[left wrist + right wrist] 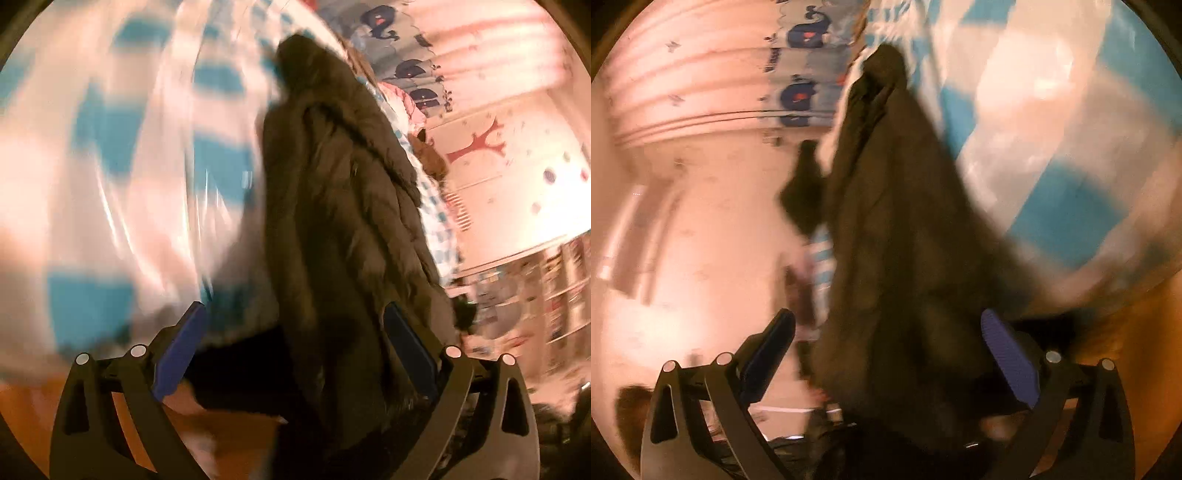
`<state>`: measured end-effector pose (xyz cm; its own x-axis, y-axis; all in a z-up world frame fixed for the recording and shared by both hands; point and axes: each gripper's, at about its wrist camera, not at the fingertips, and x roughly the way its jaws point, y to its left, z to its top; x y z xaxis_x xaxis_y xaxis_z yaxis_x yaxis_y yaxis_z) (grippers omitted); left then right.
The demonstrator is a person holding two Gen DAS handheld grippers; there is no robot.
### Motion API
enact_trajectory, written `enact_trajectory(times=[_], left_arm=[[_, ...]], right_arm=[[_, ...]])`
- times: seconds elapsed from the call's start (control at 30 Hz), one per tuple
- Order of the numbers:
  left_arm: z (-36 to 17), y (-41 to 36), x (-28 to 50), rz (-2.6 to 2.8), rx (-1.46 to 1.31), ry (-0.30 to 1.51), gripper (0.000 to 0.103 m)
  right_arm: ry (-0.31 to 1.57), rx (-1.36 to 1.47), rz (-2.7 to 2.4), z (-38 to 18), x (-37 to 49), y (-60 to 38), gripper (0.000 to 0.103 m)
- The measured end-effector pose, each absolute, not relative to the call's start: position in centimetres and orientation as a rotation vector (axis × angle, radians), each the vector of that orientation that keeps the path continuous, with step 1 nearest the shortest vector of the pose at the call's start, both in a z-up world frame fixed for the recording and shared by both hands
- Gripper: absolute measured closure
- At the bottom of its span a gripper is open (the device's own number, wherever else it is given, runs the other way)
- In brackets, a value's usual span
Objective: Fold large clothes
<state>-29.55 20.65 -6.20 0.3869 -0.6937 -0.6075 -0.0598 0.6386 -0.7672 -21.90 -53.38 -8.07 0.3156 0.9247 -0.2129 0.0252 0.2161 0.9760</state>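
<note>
The coat (332, 221) lies on the checked bedspread (110, 147), between both grippers' spread jaws.

My left black-framed tongs (295, 354) with blue ribbed pads are spread wide, both fingers (177, 354) clear at either side. My right black tongs (886, 362) with matching blue pads gape just as wide, fingertips (1008, 362) far apart. Both views are blurred.
</note>
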Motion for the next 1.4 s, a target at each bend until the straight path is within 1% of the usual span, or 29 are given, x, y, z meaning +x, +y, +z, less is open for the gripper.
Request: enact_trajectory(times=[0.1, 0.17, 0.27, 0.43, 0.6, 0.67, 0.7, 0.73, 0.77, 0.8, 0.83, 0.9, 0.97, 1.0, 1.03, 1.07, 1.1, 1.13, 1.17, 1.2, 1.23, 1.27, 1.3, 1.33, 1.4], left_arm=[[-7.3, 17.7, -30.2, -0.561, -0.865, 1.118, 0.011], [-7.2, 16.1, -30.1, -0.592, -0.858, 1.115, 0.011], [-6.5, 14.2, -30.0, -0.632, -0.843, 1.099, 0.011], [-6.7, 13.9, -29.1, -0.633, -0.868, 1.091, 0.011], [-6.1, 12.3, -28.2, -0.579, -0.813, 1.094, 0.011], [-6.0, 12.3, -27.3, -0.534, -0.792, 1.100, 0.014], [-5.9, 12.3, -27.4, -0.519, -0.787, 1.106, 0.020], [-5.8, 12.3, -27.3, -0.511, -0.788, 1.113, 0.027], [-5.6, 12.3, -27.3, -0.502, -0.788, 1.113, 0.030], [-5.4, 12.3, -27.3, -0.499, -0.783, 1.110, 0.038], [-5.1, 12.3, -27.4, -0.499, -0.770, 1.108, 0.042], [-4.7, 12.2, -27.6, -0.493, -0.756, 1.107, 0.044], [-4.7, 12.3, -27.6, -0.488, -0.758, 1.116, 0.044], [-4.9, 12.5, -27.6, -0.486, -0.767, 1.121, 0.041], [-5.2, 12.6, -27.5, -0.484, -0.784, 1.134, 0.038], [-5.4, 12.8, -27.7, -0.483, -0.787, 1.139, 0.037], [-5.5, 12.9, -27.8, -0.480, -0.789, 1.142, 0.037], [-5.4, 12.8, -27.8, -0.472, -0.783, 1.140, 0.037], [-5.2, 12.7, -28.0, -0.462, -0.771, 1.137, 0.037], [-5.2, 12.7, -28.2, -0.456, -0.761, 1.129, 0.047], [-4.6, 12.5, -28.4, -0.454, -0.735, 1.115, 0.064], [-4.1, 12.4, -28.6, -0.444, -0.709, 1.109, 0.070], [-3.6, 12.2, -28.8, -0.430, -0.683, 1.105, 0.080], [-2.6, 11.8, -29.1, -0.408, -0.628, 1.097, 0.087], [-0.5, 10.5, -30.0, -0.368, -0.513, 1.078, 0.092]], right_arm=[[1.111, 1.140, 0.849, -8.2, -21.5, -51.0, 0.006], [1.132, 1.083, 0.835, -7.8, -20.8, -50.1, 0.006], [1.128, 1.085, 0.838, -7.6, -21.1, -50.4, 0.006], [1.198, 1.109, 0.786, -10.6, -22.4, -51.2, 0.006], [1.128, 1.188, 0.904, -11.2, -22.6, -50.1, 0.006], [1.088, 1.147, 0.926, -10.3, -22.5, -49.9, 0.006], [1.082, 1.119, 0.921, -10.0, -22.5, -49.6, 0.008], [1.083, 1.076, 0.898, -9.8, -22.4, -49.3, 0.024], [1.096, 1.057, 0.875, -9.9, -22.4, -49.2, 0.045], [1.100, 1.067, 0.872, -10.2, -22.4, -49.1, 0.046], [1.094, 1.077, 0.872, -10.3, -22.5, -49.3, 0.046], [1.089, 1.099, 0.872, -11.0, -22.7, -49.6, 0.044], [1.106, 1.135, 0.879, -12.4, -22.8, -49.6, 0.018], [1.132, 1.165, 0.885, -13.5, -22.7, -49.5, 0.015], [1.153, 1.216, 0.906, -14.5, -22.6, -49.3, 0.014], [1.146, 1.254, 0.936, -14.9, -22.6, -48.9, 0.014], [1.102, 1.268, 0.973, -14.7, -22.6, -48.7, 0.014], [1.045, 1.249, 1.006, -14.0, -22.8, -48.6, 0.017], [1.010, 1.233, 1.024, -13.5, -23.0, -48.6, 0.038], [0.988, 1.215, 1.036, -12.9, -23.2, -48.5, 0.056], [0.968, 1.209, 1.040, -12.2, -23.4, -48.7, 0.072], [0.946, 1.191, 1.035, -11.5, -23.6, -48.9, 0.080], [0.924, 1.174, 1.031, -10.5, -23.9, -49.2, 0.083], [0.898, 1.160, 1.025, -9.4, -24.2, -49.5, 0.086], [0.851, 1.138, 1.035, -7.4, -24.6, -49.9, 0.088]])
